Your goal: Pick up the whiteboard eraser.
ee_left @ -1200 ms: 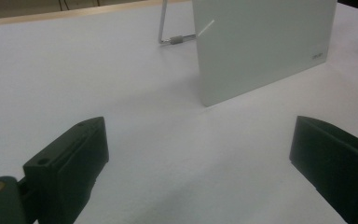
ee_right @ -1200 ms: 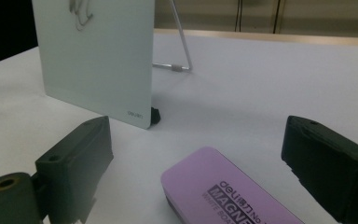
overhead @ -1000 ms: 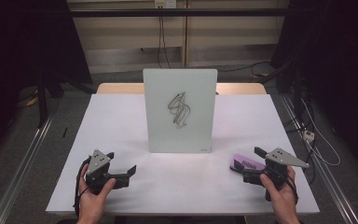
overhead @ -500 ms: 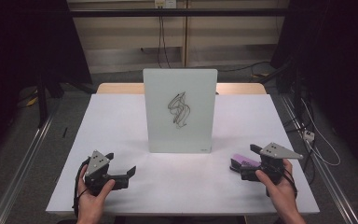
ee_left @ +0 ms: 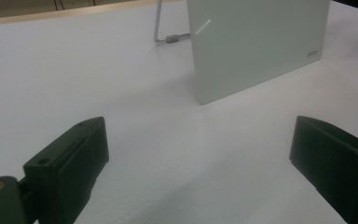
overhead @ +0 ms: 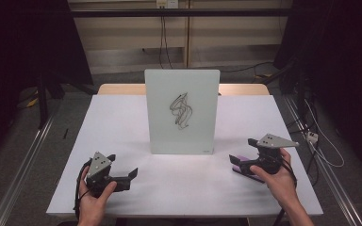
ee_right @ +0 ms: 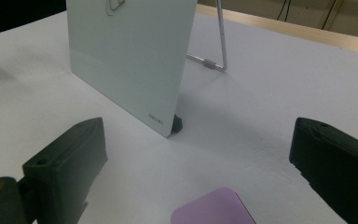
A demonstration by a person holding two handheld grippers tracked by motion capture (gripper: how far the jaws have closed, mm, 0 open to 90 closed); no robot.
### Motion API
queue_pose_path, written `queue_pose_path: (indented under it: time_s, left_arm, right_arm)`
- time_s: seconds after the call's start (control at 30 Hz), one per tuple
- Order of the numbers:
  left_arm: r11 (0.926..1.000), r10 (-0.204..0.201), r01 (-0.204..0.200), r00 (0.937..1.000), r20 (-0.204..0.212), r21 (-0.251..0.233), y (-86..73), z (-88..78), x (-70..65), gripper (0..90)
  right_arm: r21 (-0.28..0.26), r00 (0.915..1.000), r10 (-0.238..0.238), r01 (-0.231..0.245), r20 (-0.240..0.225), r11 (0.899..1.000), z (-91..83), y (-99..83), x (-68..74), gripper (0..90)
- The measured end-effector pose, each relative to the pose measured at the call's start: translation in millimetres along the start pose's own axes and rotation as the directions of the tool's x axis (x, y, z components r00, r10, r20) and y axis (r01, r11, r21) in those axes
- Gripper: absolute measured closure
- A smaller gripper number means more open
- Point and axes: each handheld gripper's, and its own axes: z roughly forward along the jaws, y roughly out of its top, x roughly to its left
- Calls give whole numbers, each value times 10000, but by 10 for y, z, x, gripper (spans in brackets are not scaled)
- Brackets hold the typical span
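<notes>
The purple block lies flat on the white table, just in front of the right gripper and low between its jaws, which stand wide apart around it without touching. It is probably an eraser (light and a little soft), so its two long edges look best to pinch. The right hand holds low and level. The left gripper rests on the table, jaws apart, empty. Ahead of both stands the scribbled whiteboard.

board upright mid-table, pad to its right
</notes>
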Motion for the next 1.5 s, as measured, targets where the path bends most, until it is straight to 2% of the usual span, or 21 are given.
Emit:
queue_pose_path:
  time_s: [0.1, 0.2, 0.27, 0.3, 0.4, 0.47, 0.57, 0.73, 0.8, 0.9, 0.97, 1.03, 1.13, 1.17, 1.2, 1.23, 1.27, 1.33, 1.43, 1.47, 1.5]
  left_arm:
    - [9999, 51, -52, 10000, 29, 120, -1, 6, -2, 46]
    - [9999, 73, -73, 10000, 33, 110, -3, 3, -8, 46]
    - [9999, 92, -93, 9999, 58, 106, -4, 0, -4, 46]
    - [9999, 108, -109, 9999, 70, 130, -5, -3, 0, 47]
    - [9998, 34, -36, 9999, 110, 179, -14, -9, 4, 50]
    - [9997, 58, -60, 9999, 126, 221, -16, -5, 13, 50]
    - [9997, -17, 15, 9999, 108, 237, -17, 11, 5, 51]
    - [9996, 57, -63, 9998, 187, 275, -18, 8, 4, 52]
    - [9997, -30, 26, 9999, 159, 258, -21, 15, 13, 52]
    - [9995, -76, 72, 9999, 137, 313, -23, 15, 20, 55]
    - [9996, -33, 29, 9999, 134, 286, -21, 3, 15, 56]
    - [9996, 2, -6, 9999, 168, 274, -20, -6, 14, 56]
    - [9995, -20, 15, 9999, 156, 301, -22, 2, 18, 56]
    - [9995, -47, 42, 9998, 171, 321, -24, 9, 20, 56]
    - [9993, -36, 29, 9998, 190, 360, -25, 15, 22, 60]
    - [9993, -27, 19, 9998, 202, 380, -26, 20, 22, 61]
    - [9993, -42, 34, 9998, 209, 377, -27, 22, 19, 61]
    - [9993, -2, -7, 9997, 243, 374, -25, 16, 16, 61]
    - [9992, 17, -25, 9998, 212, 387, -24, 11, 16, 61]
    - [9993, -4, -4, 9998, 222, 367, -26, 14, 17, 61]
    - [9992, 7, -16, 9997, 230, 396, -26, 17, 18, 61]
  right_arm:
    - [441, 9999, -171, 169, 27, 9989, 38, 43, 12, 39]
    - [833, 9981, -422, 458, -445, 9955, 122, 92, 24, 43]
    - [891, 9980, -412, 454, -482, 9950, 141, 87, 16, 53]
    - [1244, 9975, -422, 491, -571, 9910, 179, 59, -11, 73]
    - [1478, 9963, -593, 679, -617, 9867, 180, 19, -31, 74]
    - [1621, 9951, -502, 635, -851, 9847, 139, -13, -73, 69]
    - [2134, 9942, -724, 880, -799, 9730, 76, -16, -126, 93]
    - [2511, 9939, -694, 890, -859, 9639, -8, -44, -245, 87]
    - [2793, 9933, -789, 996, -845, 9550, -46, -53, -290, 93]
    - [3068, 9874, -923, 1282, -1288, 9431, -118, -53, -328, 167]
    - [3170, 9867, -1092, 1425, -1206, 9377, -157, -65, -341, 168]
    - [3331, 9844, -1252, 1601, -1240, 9292, -151, -80, -342, 183]
    - [3430, 9820, -1294, 1698, -1375, 9239, -123, -95, -340, 209]
    - [3535, 9803, -1356, 1788, -1437, 9182, -103, -102, -336, 226]
    - [3941, 9757, -1675, 2106, -1411, 8946, -58, -121, -321, 218]
    - [4084, 9729, -1796, 2245, -1459, 8848, -39, -132, -317, 218]
    - [4084, 9729, -1796, 2245, -1459, 8848, -39, -132, -317, 221]
    - [4248, 9696, -1877, 2377, -1568, 8735, -14, -152, -313, 248]
    - [4290, 9651, -2031, 2559, -1654, 8663, -10, -161, -313, 278]
    - [4391, 9607, -2163, 2724, -1742, 8561, 2, -168, -316, 288]
    - [4391, 9607, -2163, 2724, -1742, 8561, 2, -168, -316, 288]
